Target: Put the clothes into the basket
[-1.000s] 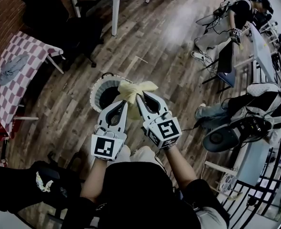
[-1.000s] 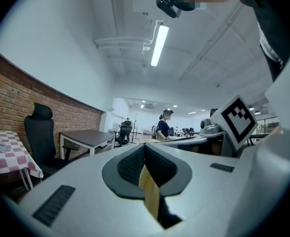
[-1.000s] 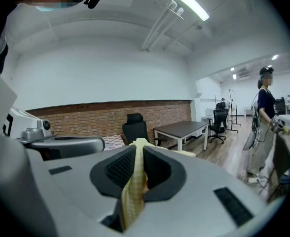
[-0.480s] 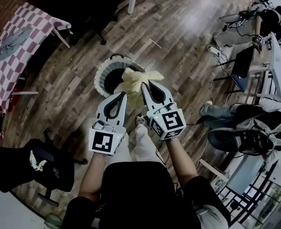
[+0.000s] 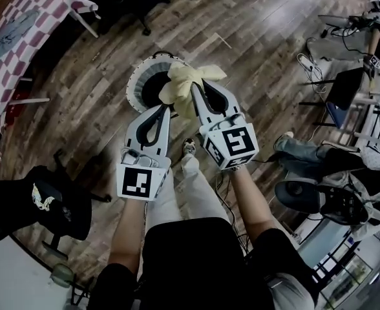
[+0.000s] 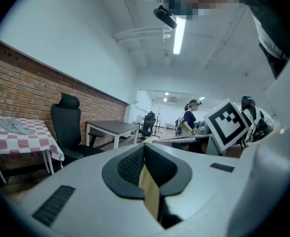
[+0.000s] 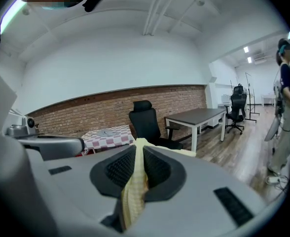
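Observation:
A pale yellow cloth (image 5: pixel 185 84) hangs bunched over the round white basket (image 5: pixel 136 84) on the wooden floor, in the head view. My left gripper (image 5: pixel 170 108) is shut on the cloth's near edge, and a strip of yellow fabric (image 6: pixel 150 194) shows pinched between its pads. My right gripper (image 5: pixel 193 86) is shut on the same cloth, with a yellow fold (image 7: pixel 135 189) squeezed between its pads. Both grippers sit side by side at the basket's near right rim. The cloth covers part of the basket's dark opening.
A red-and-white checked table (image 5: pixel 22 41) with a grey garment (image 5: pixel 12 28) stands at the upper left. A black office chair (image 5: pixel 31 202) is at my left. A person's legs and another chair (image 5: pixel 306 186) are at the right, with desks beyond.
Both grippers and the yellow cloth have sunk lower over the basket. The head view has shifted, so the basket and checked table sit higher in the picture.

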Demonstrator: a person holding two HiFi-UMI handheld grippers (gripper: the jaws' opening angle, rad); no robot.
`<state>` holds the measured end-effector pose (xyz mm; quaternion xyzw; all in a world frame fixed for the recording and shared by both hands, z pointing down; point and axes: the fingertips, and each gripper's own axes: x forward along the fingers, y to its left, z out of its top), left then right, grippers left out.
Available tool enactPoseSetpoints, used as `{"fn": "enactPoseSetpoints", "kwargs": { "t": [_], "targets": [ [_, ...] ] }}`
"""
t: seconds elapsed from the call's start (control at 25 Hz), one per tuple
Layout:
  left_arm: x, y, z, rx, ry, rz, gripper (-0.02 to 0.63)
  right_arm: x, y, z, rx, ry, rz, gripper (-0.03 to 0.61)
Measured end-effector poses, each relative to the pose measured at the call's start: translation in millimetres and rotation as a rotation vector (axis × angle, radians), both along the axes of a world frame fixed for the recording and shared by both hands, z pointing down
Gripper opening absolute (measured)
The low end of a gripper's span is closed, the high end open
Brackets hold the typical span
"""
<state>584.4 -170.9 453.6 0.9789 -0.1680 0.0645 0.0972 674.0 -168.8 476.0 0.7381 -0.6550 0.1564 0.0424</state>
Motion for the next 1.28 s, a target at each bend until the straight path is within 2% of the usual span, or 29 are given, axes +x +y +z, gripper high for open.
{"fn": "enactPoseSetpoints", "kwargs": {
  "t": [0.32, 0.56, 0.84, 1.12, 1.28],
  "targets": [
    [20, -11, 54, 0.013, -0.036, -0.009, 0.014, 10, -14, 69, -0.048, 0.015, -0.032, 0.048],
    [31, -19, 100, -0.028, -0.029, -0.046, 0.014, 18, -18, 132, -0.084, -0.020, -0.021, 0.048],
    [32, -23, 166, -0.073, -0.061, -0.051, 0.014, 18, -16, 216, -0.137, -0.064, -0.011, 0.048],
    [20, -6, 221, -0.126, -0.105, -0.036, 0.014, 1, 13, 283, -0.215, -0.090, -0.009, 0.048],
    [19, 3, 246, -0.124, -0.123, -0.013, 0.014, -7, 32, 318, -0.248, -0.105, -0.003, 0.048]
  ]
}}
